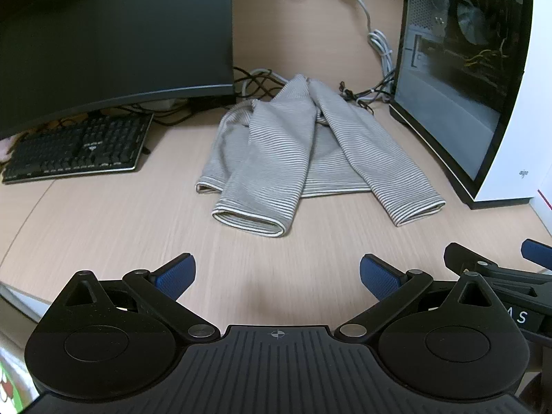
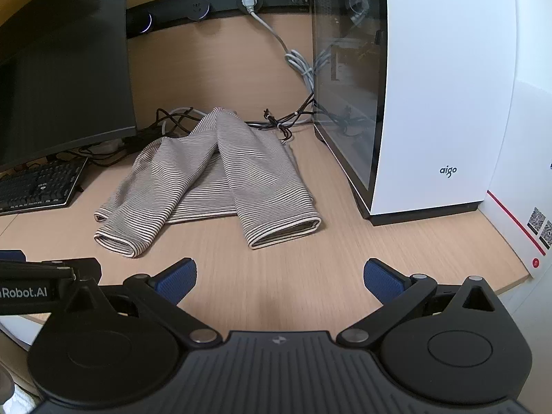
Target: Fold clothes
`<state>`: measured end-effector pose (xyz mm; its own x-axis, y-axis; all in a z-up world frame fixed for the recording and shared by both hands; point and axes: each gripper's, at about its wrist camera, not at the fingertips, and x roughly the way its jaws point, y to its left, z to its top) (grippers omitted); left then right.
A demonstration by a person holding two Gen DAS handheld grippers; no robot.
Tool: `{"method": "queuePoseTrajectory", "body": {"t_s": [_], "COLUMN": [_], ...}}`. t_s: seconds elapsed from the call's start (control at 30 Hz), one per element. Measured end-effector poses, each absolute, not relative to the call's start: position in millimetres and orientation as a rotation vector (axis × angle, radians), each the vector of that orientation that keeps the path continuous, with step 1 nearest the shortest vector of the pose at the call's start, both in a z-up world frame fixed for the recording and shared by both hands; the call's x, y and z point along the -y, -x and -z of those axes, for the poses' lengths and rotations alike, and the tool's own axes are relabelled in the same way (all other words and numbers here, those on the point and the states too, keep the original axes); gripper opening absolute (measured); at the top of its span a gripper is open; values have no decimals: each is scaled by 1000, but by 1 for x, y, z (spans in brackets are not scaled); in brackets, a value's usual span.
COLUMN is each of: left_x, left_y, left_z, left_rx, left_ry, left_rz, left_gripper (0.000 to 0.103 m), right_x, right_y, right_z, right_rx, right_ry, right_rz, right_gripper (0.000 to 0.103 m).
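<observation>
A grey-and-white striped long-sleeved top [image 1: 276, 151] lies on the wooden desk [image 1: 138, 227], both sleeves folded over its body and pointing toward me. The right wrist view shows the same top [image 2: 214, 179], its sleeve cuffs nearest. My left gripper [image 1: 277, 277] hovers open over bare desk in front of the cuffs, with nothing between its blue pads. My right gripper [image 2: 280, 281] is open too, held just right of the left one and short of the top, and it grips nothing. Part of the right gripper [image 1: 500, 269] shows at the left wrist view's right edge.
A black monitor [image 1: 114, 41] and keyboard [image 1: 76, 148] stand at the left. A white computer case [image 2: 431, 86] with a glass side stands at the right, a white box [image 2: 528, 207] beside it. Tangled cables [image 1: 376, 93] lie behind the top.
</observation>
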<state>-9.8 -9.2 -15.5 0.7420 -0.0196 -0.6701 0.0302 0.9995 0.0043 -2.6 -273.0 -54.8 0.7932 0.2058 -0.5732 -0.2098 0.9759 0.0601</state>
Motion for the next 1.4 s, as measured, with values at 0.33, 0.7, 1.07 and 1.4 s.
{"method": "queuePoseTrajectory", "body": {"t_s": [0.33, 0.7, 1.07, 1.4], "left_x": [5, -9, -36, -52], "left_y": [1, -31, -105, -181], "left_z": [20, 33, 35, 38], "left_rx": [-747, -807, -905, -917], "left_ry": [-12, 5, 34, 64], "left_rz": [29, 59, 181, 311], "left_gripper": [103, 103, 103, 103], "right_x": [266, 250, 233, 199], "right_y": [-6, -29, -79, -128], "right_z": [58, 67, 65, 56], "right_rx": [-630, -674, -754, -778], "right_ry": [12, 16, -97, -127], "right_rz": [-224, -185, -93, -115], "right_gripper": [103, 103, 103, 103]}}
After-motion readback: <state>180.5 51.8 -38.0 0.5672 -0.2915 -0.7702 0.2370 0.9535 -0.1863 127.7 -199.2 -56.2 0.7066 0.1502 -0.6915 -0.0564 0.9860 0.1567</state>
